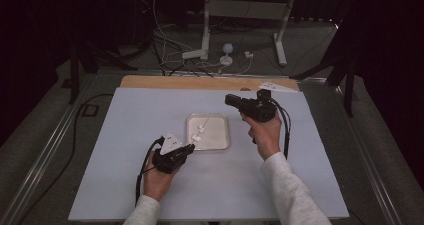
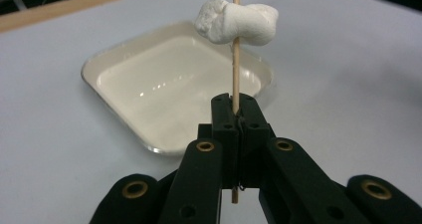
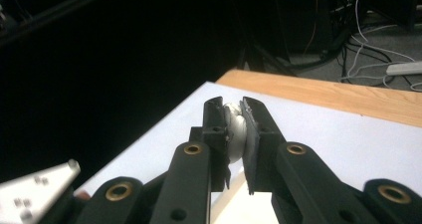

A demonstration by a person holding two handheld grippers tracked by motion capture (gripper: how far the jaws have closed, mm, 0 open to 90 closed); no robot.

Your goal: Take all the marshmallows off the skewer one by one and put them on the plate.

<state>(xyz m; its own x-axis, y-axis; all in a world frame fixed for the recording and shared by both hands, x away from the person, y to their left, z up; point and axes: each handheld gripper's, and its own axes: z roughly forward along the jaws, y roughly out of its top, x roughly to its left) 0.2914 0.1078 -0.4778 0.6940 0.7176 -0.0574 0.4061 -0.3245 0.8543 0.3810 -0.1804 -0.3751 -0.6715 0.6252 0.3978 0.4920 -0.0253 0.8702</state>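
A thin wooden skewer (image 2: 235,79) stands up between the pads of my left gripper (image 2: 234,107), which is shut on its lower end. A white marshmallow (image 2: 236,22) is threaded on it, above the shallow white tray (image 2: 117,67). In the high view the left gripper (image 1: 191,146) sits at the tray's (image 1: 222,144) near-left corner, with the skewer (image 1: 204,122) slanting over it and two marshmallows (image 1: 200,130) on the stick. My right gripper (image 1: 227,100) is held above the tray's far right corner, pointing left. Its jaws (image 3: 234,109) are shut on a squashed white marshmallow (image 3: 236,132).
The pale blue tabletop (image 1: 125,135) ends in a wooden strip (image 1: 165,82) at the back. A white three-cornered plate (image 1: 277,86) lies at the back right edge. Cables (image 1: 170,55) and metal stand legs (image 1: 280,45) cover the floor beyond.
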